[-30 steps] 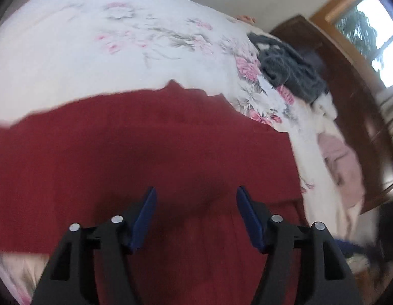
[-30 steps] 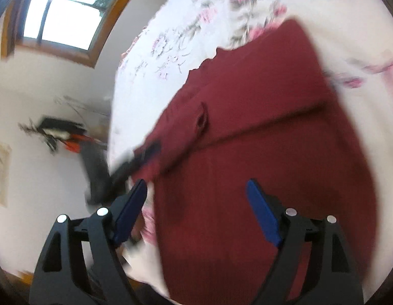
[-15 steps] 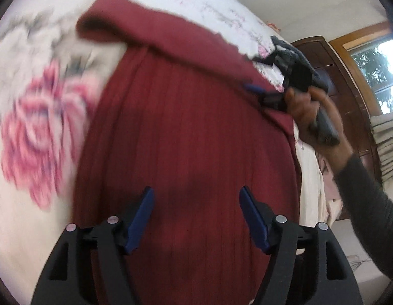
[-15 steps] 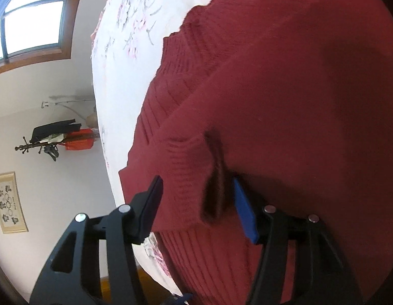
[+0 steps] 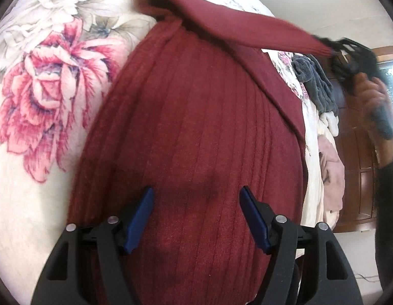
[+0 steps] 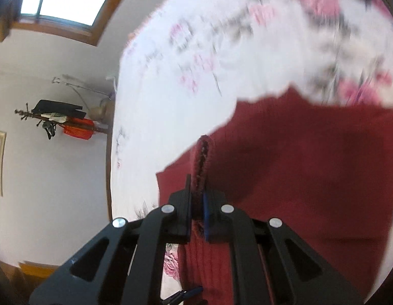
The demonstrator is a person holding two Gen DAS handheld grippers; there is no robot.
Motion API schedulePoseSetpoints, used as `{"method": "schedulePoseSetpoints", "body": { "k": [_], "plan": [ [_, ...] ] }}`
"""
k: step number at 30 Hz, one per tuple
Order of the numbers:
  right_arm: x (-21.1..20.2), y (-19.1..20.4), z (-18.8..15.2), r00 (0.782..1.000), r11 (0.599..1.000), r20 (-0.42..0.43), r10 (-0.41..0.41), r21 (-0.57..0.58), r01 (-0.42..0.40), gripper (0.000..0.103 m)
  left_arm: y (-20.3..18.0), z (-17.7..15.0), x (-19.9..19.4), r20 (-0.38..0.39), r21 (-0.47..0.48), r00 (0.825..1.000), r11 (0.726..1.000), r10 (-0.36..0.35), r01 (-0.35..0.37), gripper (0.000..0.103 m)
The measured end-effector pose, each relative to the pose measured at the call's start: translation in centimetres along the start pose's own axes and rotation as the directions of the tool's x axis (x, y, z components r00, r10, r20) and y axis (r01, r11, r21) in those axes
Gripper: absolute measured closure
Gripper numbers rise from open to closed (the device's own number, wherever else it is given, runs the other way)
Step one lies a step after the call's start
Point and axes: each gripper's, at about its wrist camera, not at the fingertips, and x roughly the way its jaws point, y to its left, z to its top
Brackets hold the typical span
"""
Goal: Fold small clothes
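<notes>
The left hand-held gripper (image 5: 195,217) was open, its blue-padded jaws spread wide just above the ribbed body of the dark red sweater (image 5: 191,132), with no fabric between them. The sweater lay on the floral bedspread (image 5: 44,89), which extended to the left of and beyond this gripper. The right hand-held gripper (image 6: 196,198) was closed on a sleeve cuff (image 6: 202,157) of the sweater, the cuff standing upright between the pinched jaws. In the left wrist view, the sleeve (image 5: 247,29) stretched taut from the garment's far end toward the upper right, where a hand (image 5: 372,94) held the right hand-held gripper. A grey garment (image 5: 314,84) and a pink garment (image 5: 331,172) lay on the bed, to the right of the left hand-held gripper
</notes>
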Motion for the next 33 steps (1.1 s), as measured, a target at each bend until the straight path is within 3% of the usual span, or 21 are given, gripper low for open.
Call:
{"method": "schedulePoseSetpoints", "body": {
  "k": [4, 11, 21, 28, 33],
  "plan": [
    [-5.8, -0.1, 0.9, 0.995, 0.999, 0.097, -0.018, -0.026, 0.02, 0.098, -0.1, 0.2, 0.0, -0.003, -0.018, 1.0, 1.0, -0.001, 0.001, 0.033],
    [-10.3, -8.6, 0.4, 0.986, 0.998, 0.159, -0.051, 0.043, 0.045, 0.098, -0.8, 2.3, -2.9, 0.032, -0.006, 0.999, 0.999, -0.034, 0.034, 0.034],
    [-6.7, -19.6, -2.1, 0.989, 0.979, 0.105, -0.108, 0.183, 0.088, 0.098, -2.6, 11.6, -5.4, 0.141, 0.088, 0.99, 0.996, -0.013, 0.001, 0.034],
    [-4.6, -23.8, -2.6, 0.992, 0.971, 0.084, -0.098, 0.227, 0.076, 0.098, -4.6, 16.3, -3.3, 0.126, 0.163, 0.992, 0.986, 0.005, -0.026, 0.034],
    [-3.6, -25.1, -2.5, 0.992, 0.978, 0.078, -0.101, 0.192, 0.084, 0.096, -5.5, 20.6, -1.1, 0.103, 0.173, 0.995, 0.985, -0.011, -0.007, 0.034]
  ]
}}
